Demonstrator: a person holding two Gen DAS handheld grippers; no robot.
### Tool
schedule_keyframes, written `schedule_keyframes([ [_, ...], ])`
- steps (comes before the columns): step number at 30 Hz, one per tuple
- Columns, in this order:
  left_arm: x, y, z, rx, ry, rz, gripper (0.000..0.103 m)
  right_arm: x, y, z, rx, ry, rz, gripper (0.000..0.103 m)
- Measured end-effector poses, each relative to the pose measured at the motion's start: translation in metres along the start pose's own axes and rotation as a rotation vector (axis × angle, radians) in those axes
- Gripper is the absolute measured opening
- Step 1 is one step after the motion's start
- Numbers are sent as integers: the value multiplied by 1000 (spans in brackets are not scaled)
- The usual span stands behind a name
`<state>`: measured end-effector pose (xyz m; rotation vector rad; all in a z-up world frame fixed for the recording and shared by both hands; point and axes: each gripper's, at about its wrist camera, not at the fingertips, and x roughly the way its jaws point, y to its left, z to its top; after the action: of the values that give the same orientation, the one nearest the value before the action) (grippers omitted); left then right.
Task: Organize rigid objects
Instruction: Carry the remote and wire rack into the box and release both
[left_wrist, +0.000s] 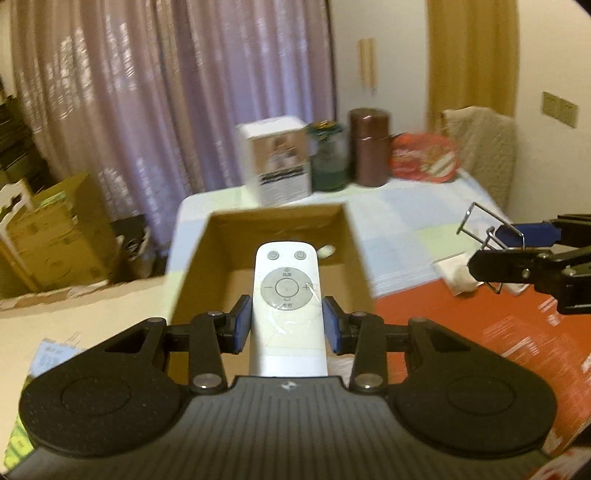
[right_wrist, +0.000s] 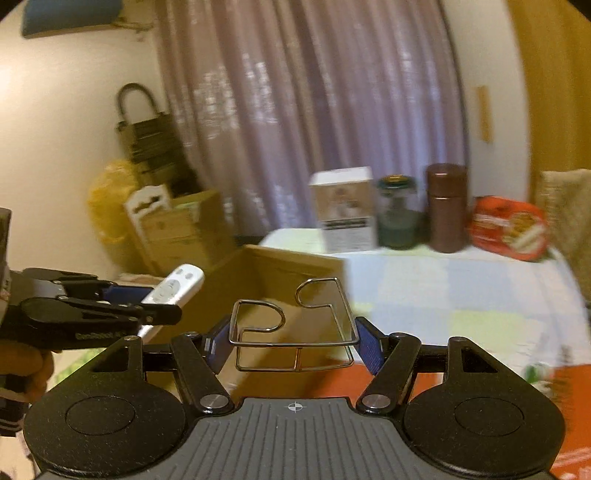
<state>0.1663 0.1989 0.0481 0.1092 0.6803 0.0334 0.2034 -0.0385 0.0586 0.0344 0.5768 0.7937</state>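
Note:
My left gripper (left_wrist: 288, 325) is shut on a white remote control (left_wrist: 288, 295) and holds it over the open cardboard box (left_wrist: 221, 229). A small white object (left_wrist: 327, 251) lies inside the box. My right gripper (right_wrist: 293, 343) is shut on a bent wire metal rack (right_wrist: 295, 325), held above the box's near right corner (right_wrist: 280, 258). The right gripper and rack show at the right of the left wrist view (left_wrist: 491, 236). The left gripper and remote show at the left of the right wrist view (right_wrist: 173, 288).
At the table's far end stand a white carton (left_wrist: 277, 158), a green glass jar (left_wrist: 328, 155), a brown canister (left_wrist: 369, 144) and a red snack pack (left_wrist: 424, 155). An orange sheet (left_wrist: 498, 339) and white tissue (left_wrist: 458, 273) lie on the table. Cardboard boxes (left_wrist: 55, 236) sit on the floor at left.

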Motion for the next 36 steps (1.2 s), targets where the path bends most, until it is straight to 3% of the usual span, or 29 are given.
schedule_keyframes([
  [6,13,39,-21,-30,38,29,35,57,41,-10,-33,32,69,65],
  [15,42,61,-47,-49,88,30,35,110,60,-28,-103,69,58,65],
  [24,57,65,-52,-46,105,23,35,135,52,-31,-138,114,51,65],
  [36,66,59,-52,-40,109,34,36,139,47,-34,-122,141,52,65],
])
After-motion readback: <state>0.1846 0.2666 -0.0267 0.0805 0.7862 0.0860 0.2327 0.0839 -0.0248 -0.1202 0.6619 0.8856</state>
